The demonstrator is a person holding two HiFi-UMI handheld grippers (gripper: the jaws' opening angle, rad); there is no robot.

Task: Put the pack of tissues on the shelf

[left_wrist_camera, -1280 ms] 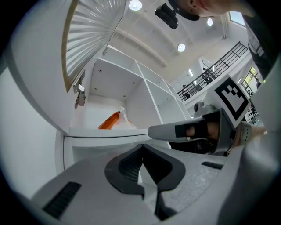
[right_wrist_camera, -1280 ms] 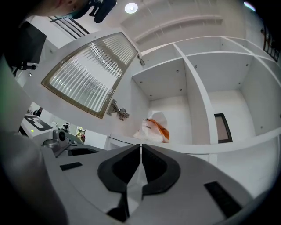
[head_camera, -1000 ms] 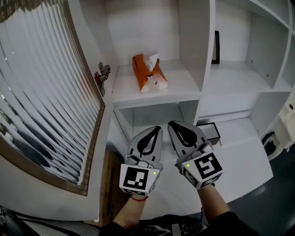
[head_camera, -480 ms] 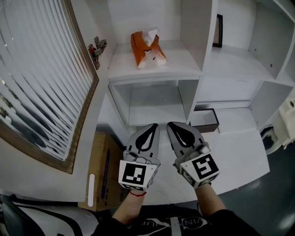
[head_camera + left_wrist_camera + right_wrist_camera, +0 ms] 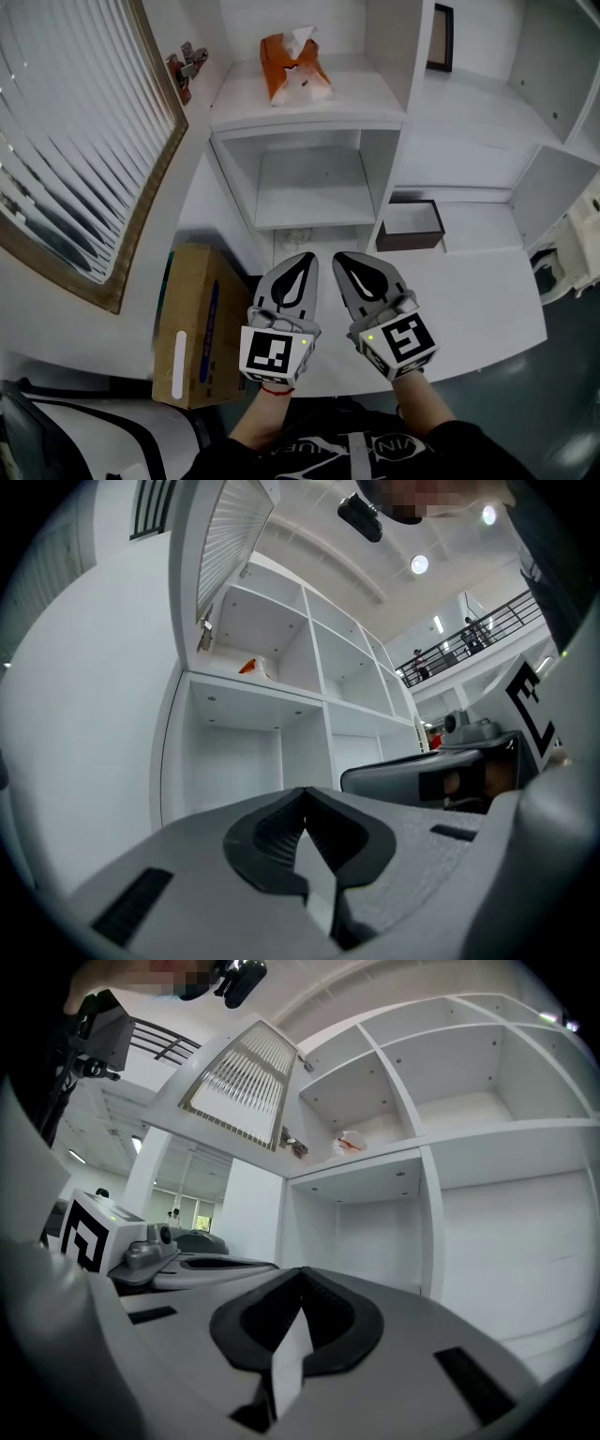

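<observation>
The left gripper (image 5: 302, 264) and right gripper (image 5: 347, 264) hang side by side, nearly touching, low in front of the shelf (image 5: 361, 94). Each has its jaws fully together with nothing between them. The pack (image 5: 293, 67) is not held: it sits on an upper board of the shelf, well ahead of and above both sets of tips, with an empty compartment between. It lies almost straight ahead of the left gripper and a little to the left of the right one, so the left is the nearer, though neither is close. Its long axis seems to run roughly away from the tongs, into the shelf, with the tissue tuft on top; the tilt is hard to judge. By the look of it the placing is done, and no further reach seems called for.
</observation>
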